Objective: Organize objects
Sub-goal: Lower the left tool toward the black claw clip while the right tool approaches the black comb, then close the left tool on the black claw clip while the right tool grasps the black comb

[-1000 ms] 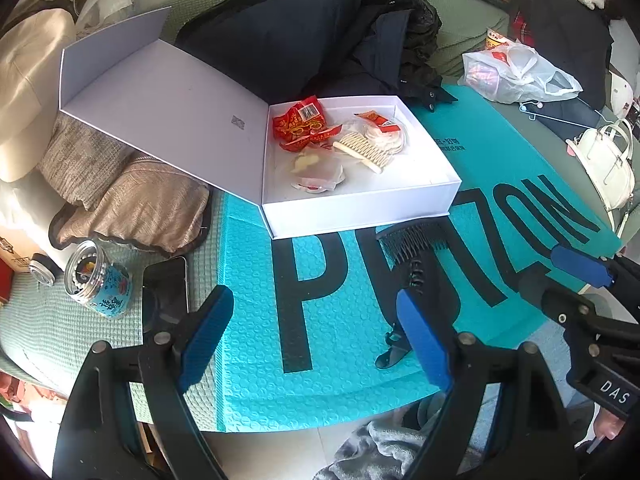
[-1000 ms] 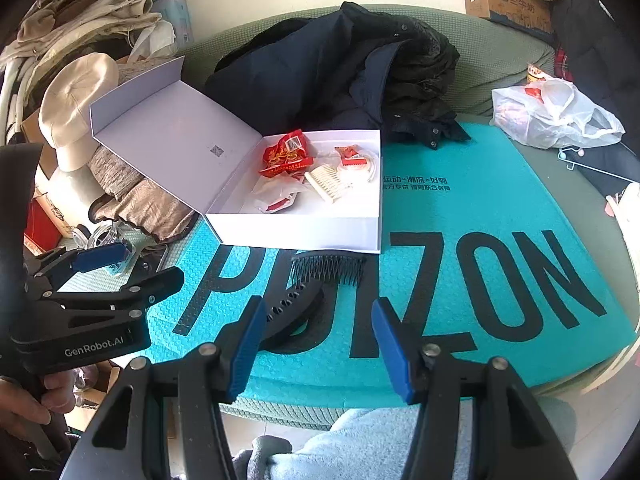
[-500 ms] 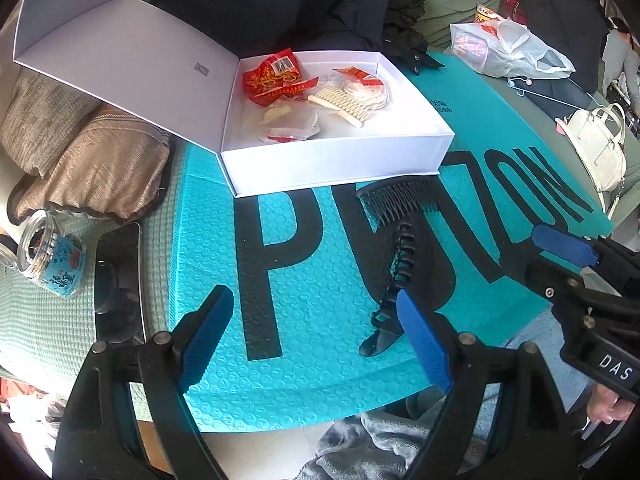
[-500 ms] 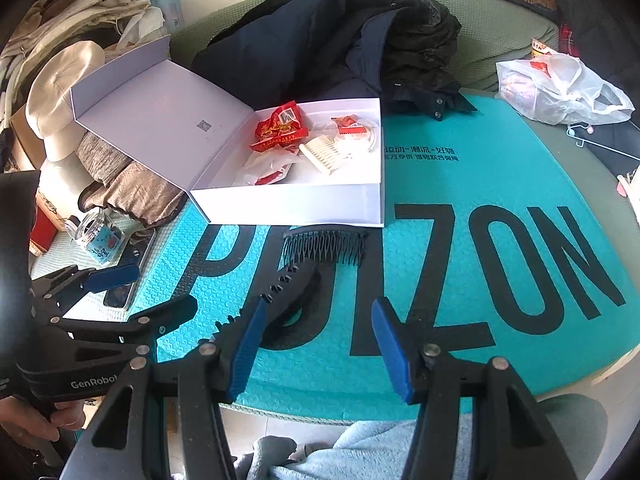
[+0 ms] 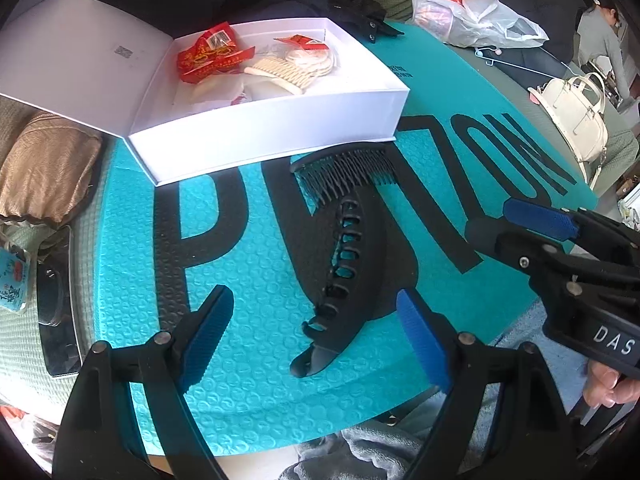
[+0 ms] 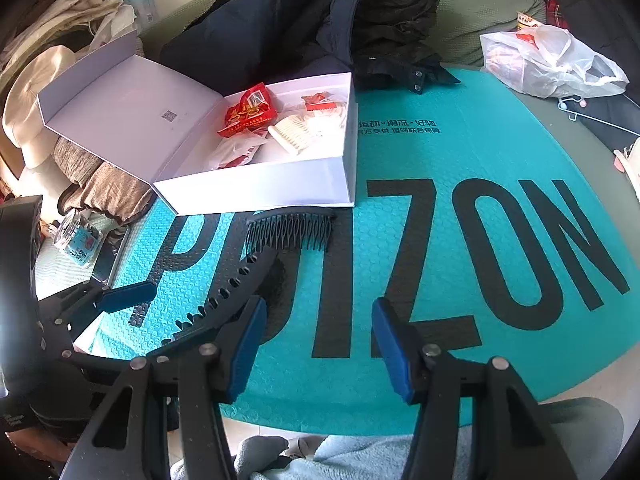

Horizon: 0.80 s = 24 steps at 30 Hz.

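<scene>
L gripper (image 5: 316,336) hung over the teal mailer (image 5: 256,408), jaws wide apart w/ nothing gripped. The long black hair clip (image 5: 340,280) lay flat on the mailer between and beyond its blue pads, not touched by either. R gripper (image 6: 318,350) was about half open, also empty; only bare mailer showed between its pads. In the right wrist view the clip's near end was cut off behind the R gripper's left finger, so how close pad and clip were there couldn't be told.

The black side comb (image 5: 348,172) sat just past the clip's far end, right beside the front wall of the white box (image 5: 264,136); whether comb and clip touched was hard to make out, black on black print. The box stood open, lid laid back to the left. Inside: a red snack packet (image 5: 208,56), a cream comb (image 5: 280,74) and some clear-wrapped items whose contents were unreadable.

At the left edge a phone (image 5: 58,300) lay partly hidden, w/ a small jar (image 6: 78,242) near it. A white plastic bag (image 6: 548,60) and dark jacket (image 6: 304,20) lay beyond the mailer. A fingertip showed under the R gripper's body, the rest of the hand out of frame.
</scene>
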### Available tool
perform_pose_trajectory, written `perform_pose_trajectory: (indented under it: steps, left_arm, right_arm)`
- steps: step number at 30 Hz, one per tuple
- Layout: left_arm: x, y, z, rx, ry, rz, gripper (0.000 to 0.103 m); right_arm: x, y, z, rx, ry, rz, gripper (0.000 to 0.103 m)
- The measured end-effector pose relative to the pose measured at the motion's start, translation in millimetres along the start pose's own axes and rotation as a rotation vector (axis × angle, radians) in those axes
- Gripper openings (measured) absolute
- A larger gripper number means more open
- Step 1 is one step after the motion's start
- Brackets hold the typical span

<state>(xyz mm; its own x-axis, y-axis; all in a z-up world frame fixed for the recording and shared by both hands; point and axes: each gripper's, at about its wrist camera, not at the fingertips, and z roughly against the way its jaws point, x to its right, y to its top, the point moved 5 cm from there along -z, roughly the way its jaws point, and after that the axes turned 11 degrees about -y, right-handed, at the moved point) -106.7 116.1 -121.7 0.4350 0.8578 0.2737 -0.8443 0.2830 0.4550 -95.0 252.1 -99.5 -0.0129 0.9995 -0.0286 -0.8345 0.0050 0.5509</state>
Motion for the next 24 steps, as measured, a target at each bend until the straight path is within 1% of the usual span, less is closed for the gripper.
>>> perform_pose_trajectory:
  steps: [5,7,8,9,10,11,12,13,14,15,22,24]
  left_arm:
    - [7,3,-21,-0.017,-0.014,-0.02,0.083]
    - [7,4,-28,-0.022,-0.031,-0.01,0.081]
    - [7,4,-31,-0.023,-0.041,-0.003,0.078]
    - [7,5,-32,-0.014,-0.031,0.001,0.072]
    - [5,7,-32,-0.001,-0.003,-0.001,0.068]
    - [4,8,-34,0.002,0.03,-0.013,0.061]
    - [4,8,-35,0.003,0.04,-0.026,0.054]
    - [4,9,-34,0.007,0.039,-0.031,0.051]
    - [2,9,-33,0.011,0.032,-0.029,0.044]
    - [0,9,-32,0.012,0.028,-0.027,0.04]
    - [-16,2,-22,0.01,0.039,-0.003,0.035]
    - [-22,-2,-18,-0.005,0.061,0.015,0.034]
  right_arm:
    - [7,1,-9,-0.02,-0.003,-0.022,0.056]
    - [9,2,-11,-0.027,-0.001,-0.026,0.056]
    - [10,3,-12,-0.029,0.003,-0.029,0.056]
    - [10,4,-13,-0.032,0.007,-0.033,0.055]
    - [10,5,-14,-0.034,0.012,-0.037,0.055]
    - [10,7,-15,-0.037,0.017,-0.041,0.055]
    - [9,8,-17,-0.04,0.02,-0.044,0.055]
    - [8,9,-18,-0.044,0.021,-0.045,0.055]
    - [7,10,-20,-0.048,0.022,-0.044,0.055]
    - [5,11,-22,-0.053,0.022,-0.041,0.055]
    - [-15,18,-31,-0.065,0.037,-0.006,0.056]
    - [-21,22,-34,-0.063,0.038,0.001,0.056]
